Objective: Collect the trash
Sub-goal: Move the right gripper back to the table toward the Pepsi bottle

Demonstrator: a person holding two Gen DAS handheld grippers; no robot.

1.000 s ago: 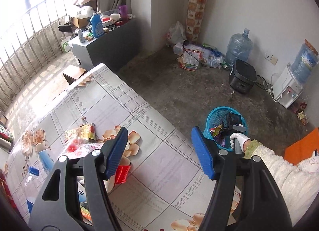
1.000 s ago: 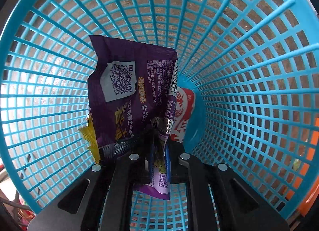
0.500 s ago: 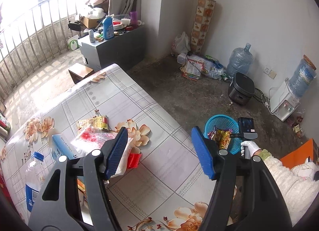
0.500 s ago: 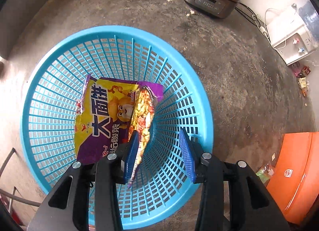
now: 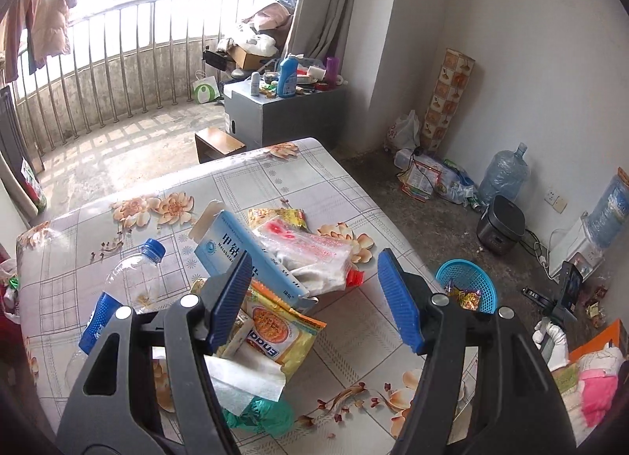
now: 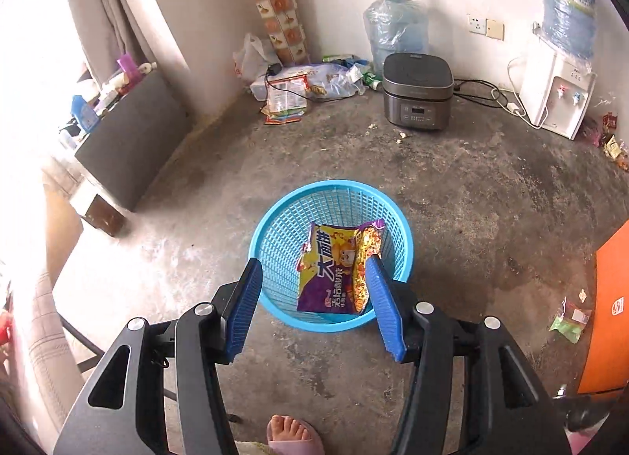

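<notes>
Your right gripper (image 6: pixel 314 299), jaws just opened and empty, hangs above the blue basket (image 6: pixel 275 227) holding one purple snack packet (image 6: pixel 334 270), while your open left gripper (image 5: pixel 314 295) faces a table (image 5: pixel 275 175) piled with trash.

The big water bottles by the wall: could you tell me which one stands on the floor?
The clear blue water bottle beside the dark rice cooker stands on the floor; the other blue water bottle sits inverted atop the white dispenser.
</notes>
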